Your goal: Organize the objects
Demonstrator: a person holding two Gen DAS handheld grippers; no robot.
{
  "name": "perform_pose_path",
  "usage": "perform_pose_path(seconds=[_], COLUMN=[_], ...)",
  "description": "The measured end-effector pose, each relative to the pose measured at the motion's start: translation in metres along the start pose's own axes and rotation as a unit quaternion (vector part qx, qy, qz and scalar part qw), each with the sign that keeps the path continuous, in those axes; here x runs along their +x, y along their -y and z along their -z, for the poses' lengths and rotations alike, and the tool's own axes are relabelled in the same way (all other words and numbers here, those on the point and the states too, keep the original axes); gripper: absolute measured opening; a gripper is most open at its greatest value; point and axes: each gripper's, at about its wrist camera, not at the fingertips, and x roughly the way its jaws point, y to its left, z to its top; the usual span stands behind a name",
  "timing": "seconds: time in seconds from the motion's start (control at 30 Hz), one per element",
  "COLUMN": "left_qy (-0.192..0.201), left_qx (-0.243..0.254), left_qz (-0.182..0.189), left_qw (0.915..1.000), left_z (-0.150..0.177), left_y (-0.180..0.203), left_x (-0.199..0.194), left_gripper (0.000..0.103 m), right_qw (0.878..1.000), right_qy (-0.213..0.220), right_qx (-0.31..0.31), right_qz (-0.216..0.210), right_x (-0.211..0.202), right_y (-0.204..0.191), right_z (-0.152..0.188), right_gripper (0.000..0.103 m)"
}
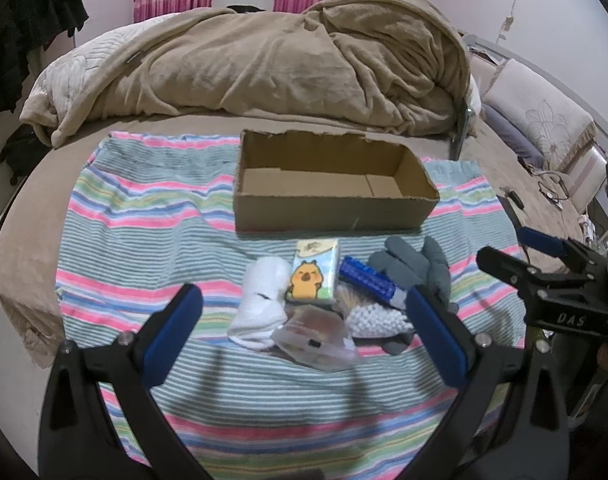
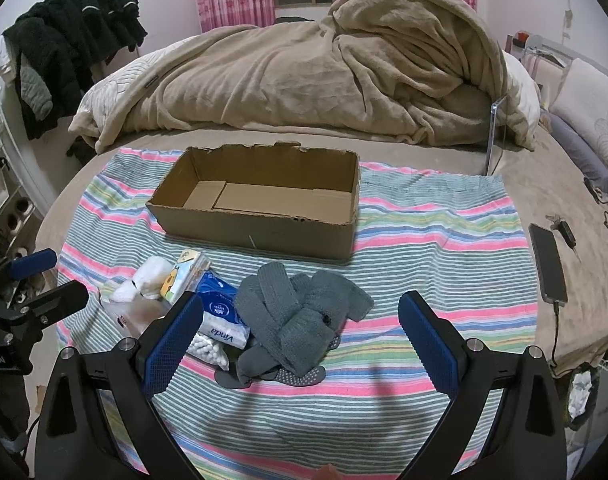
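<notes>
An empty open cardboard box (image 1: 332,204) (image 2: 260,224) stands on a striped towel (image 1: 144,216) (image 2: 424,248) on the bed. In front of it lies a small pile: white socks (image 1: 262,300) (image 2: 146,280), a tissue pack with an orange cartoon animal (image 1: 314,270) (image 2: 186,274), a blue tissue pack (image 1: 366,280) (image 2: 220,308), a bag of cotton swabs (image 1: 378,318) (image 2: 210,348), a clear plastic case (image 1: 316,338) and grey socks (image 1: 416,264) (image 2: 300,320). My left gripper (image 1: 304,312) is open above the pile. My right gripper (image 2: 300,316) is open around the grey socks.
A crumpled beige blanket (image 1: 264,64) (image 2: 304,80) lies behind the box. A phone on a cable (image 2: 548,264) and cords lie on the bed at the right. Pillows (image 1: 540,116) are at the far right. Dark clothes (image 2: 72,40) hang at the left.
</notes>
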Motion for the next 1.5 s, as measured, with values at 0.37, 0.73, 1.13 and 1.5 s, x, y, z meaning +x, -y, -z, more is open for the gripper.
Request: perform_pose_path(seconds=[0.37, 0.73, 1.13, 1.5], left_qy=[0.008, 0.013, 0.011, 0.007], left_qx=[-0.005, -0.010, -0.010, -0.010], left_qz=[-0.003, 0.003, 0.005, 0.007], left_qw=[1.0000, 0.9999, 0.9999, 0.9999], left_z=[-0.0007, 0.0011, 0.0023, 0.0014], left_y=[-0.0013, -0.0029, -0.0024, -0.0025], left_x=[-0.0017, -0.0047, -0.0039, 0.0006], left_gripper=[0.102, 0.102, 0.102, 0.102], right_qw=[1.000, 1.000, 1.000, 1.000], right_qy=[-0.003, -0.007, -0.010, -0.019], right_qx=[0.002, 0.004, 0.006, 0.012], right_qz=[-0.003, -0.004, -0.007, -0.012], right_x=[0.0017, 0.0010, 0.0012, 0.0075], right_y=[0.0027, 0.0022, 0.0007, 0.0035], right_z=[-0.0005, 0.0013, 0.0024, 0.0005], right_gripper=[0.100, 0.100, 0.100, 0.100])
